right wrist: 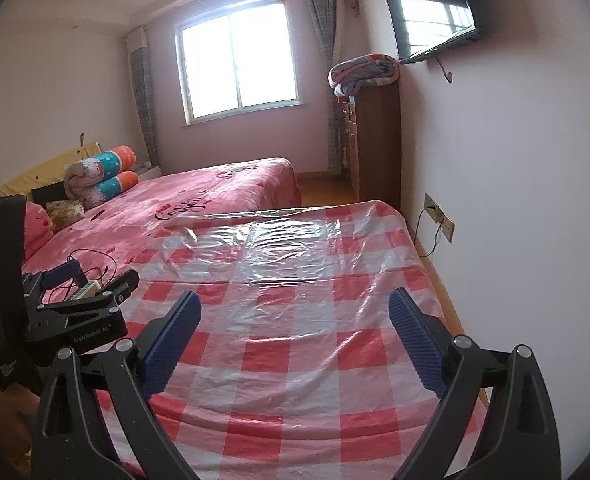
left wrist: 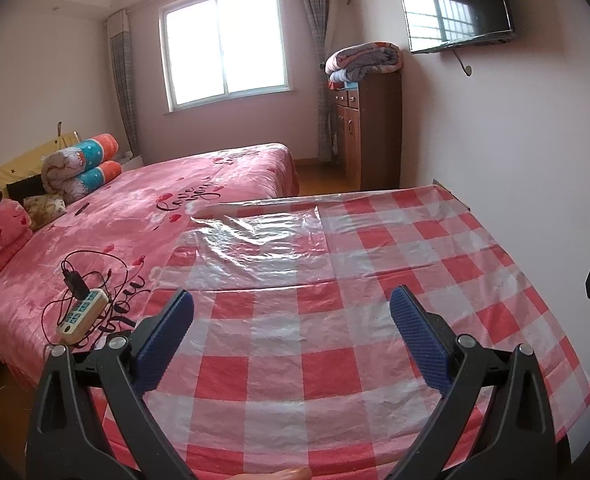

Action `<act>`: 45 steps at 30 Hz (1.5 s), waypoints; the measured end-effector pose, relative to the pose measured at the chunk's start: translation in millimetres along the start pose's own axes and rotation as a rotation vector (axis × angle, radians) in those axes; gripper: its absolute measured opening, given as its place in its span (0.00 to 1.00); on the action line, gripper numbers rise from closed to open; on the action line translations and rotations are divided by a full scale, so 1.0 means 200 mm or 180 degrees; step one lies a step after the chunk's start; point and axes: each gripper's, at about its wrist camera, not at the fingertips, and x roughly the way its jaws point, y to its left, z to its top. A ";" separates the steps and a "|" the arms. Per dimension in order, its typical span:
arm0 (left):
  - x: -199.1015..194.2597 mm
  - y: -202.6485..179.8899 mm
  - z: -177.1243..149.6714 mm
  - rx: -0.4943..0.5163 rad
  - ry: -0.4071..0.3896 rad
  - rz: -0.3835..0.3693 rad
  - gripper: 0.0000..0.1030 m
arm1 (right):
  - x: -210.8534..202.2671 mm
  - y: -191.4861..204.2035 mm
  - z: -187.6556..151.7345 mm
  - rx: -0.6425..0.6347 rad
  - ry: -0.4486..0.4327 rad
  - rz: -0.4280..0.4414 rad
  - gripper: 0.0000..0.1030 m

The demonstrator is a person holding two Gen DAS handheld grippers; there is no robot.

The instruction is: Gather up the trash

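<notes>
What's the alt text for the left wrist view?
Open left tongs hover empty over a table with a red-and-white checked cover under clear plastic. Left of it, a pink bed holds a power strip with tangled cables; a window and wall TV lie beyond.

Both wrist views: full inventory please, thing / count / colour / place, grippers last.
Table cover: 1, red-white check under clear plastic, in front of both grippers; no trash visible on it.
Bed: 1, pink, left of table.
Power strip: 1, cream, black cables, near corner of bed.
Rolled quilt: 1, teal-orange-white, head of bed.
Window: 1, white frame, far wall.
Cabinet: 1, brown, right wall.
Folded blanket: 1, grey-red, on cabinet.
TV: 1, black, right wall.
Wall socket: 1, right wall, cable plugged in.
Left gripper: open, empty.
Right gripper: open, empty.
</notes>
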 end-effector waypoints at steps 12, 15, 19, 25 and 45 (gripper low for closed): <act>-0.02 0.03 -0.02 -0.0047 -0.0001 -0.0031 0.96 | -0.02 0.01 -0.01 -0.0027 0.0012 -0.0054 0.91; -0.03 0.03 -0.02 -0.0064 -0.0005 -0.0034 0.96 | -0.03 0.01 -0.02 -0.0026 0.0018 -0.0078 0.91; -0.03 0.04 -0.03 -0.0080 -0.0021 -0.0036 0.96 | -0.03 0.01 -0.01 -0.0030 0.0017 -0.0086 0.91; -0.04 0.05 -0.03 -0.0093 -0.0028 -0.0041 0.96 | -0.05 0.01 -0.01 -0.0058 0.0001 -0.0096 0.91; -0.04 0.05 -0.02 -0.0115 -0.0007 -0.0034 0.96 | -0.04 0.05 -0.01 -0.0092 0.0033 -0.0034 0.91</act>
